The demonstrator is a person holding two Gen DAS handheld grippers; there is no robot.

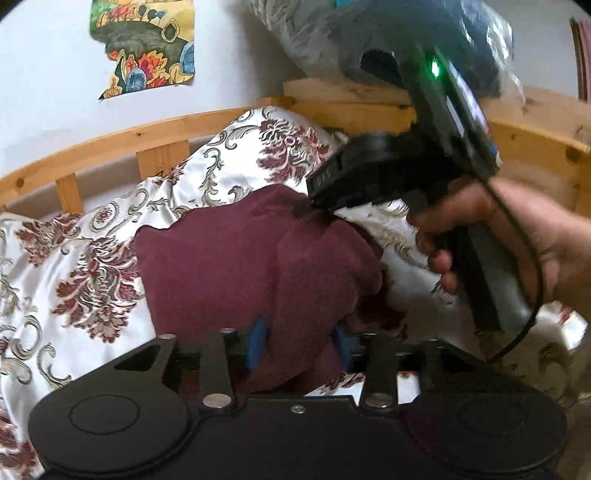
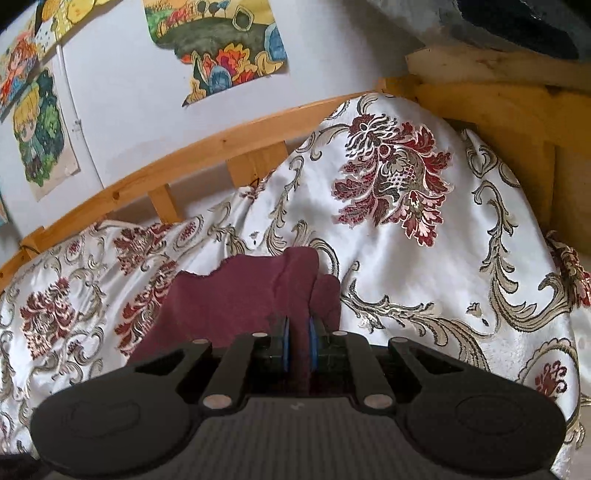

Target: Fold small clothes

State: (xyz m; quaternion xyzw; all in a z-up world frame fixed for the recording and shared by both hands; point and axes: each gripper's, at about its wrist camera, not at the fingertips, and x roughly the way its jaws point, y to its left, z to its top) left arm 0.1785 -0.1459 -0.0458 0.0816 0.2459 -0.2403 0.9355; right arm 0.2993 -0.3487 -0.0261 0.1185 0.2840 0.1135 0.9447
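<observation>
A maroon garment (image 1: 221, 258) lies crumpled on the floral bedspread (image 1: 74, 266). In the left wrist view my left gripper (image 1: 299, 343) sits at the garment's near edge. Its blue pads (image 1: 258, 339) stand apart, with a fold of the cloth loose between them. My right gripper (image 1: 317, 214), held by a hand (image 1: 517, 240), comes in from the right and pinches the garment's far edge. In the right wrist view the right gripper (image 2: 299, 343) is shut on a raised fold of the maroon garment (image 2: 229, 295), with the cloth squeezed between the blue pads (image 2: 286, 347).
A wooden bed rail (image 1: 110, 144) and headboard (image 2: 480, 107) run behind the bedspread (image 2: 406, 258). Coloured drawings (image 2: 221, 48) hang on the white wall. A blue-grey bundle in plastic (image 1: 369, 33) rests on top of the headboard. A black cable (image 1: 532, 295) hangs from the right gripper.
</observation>
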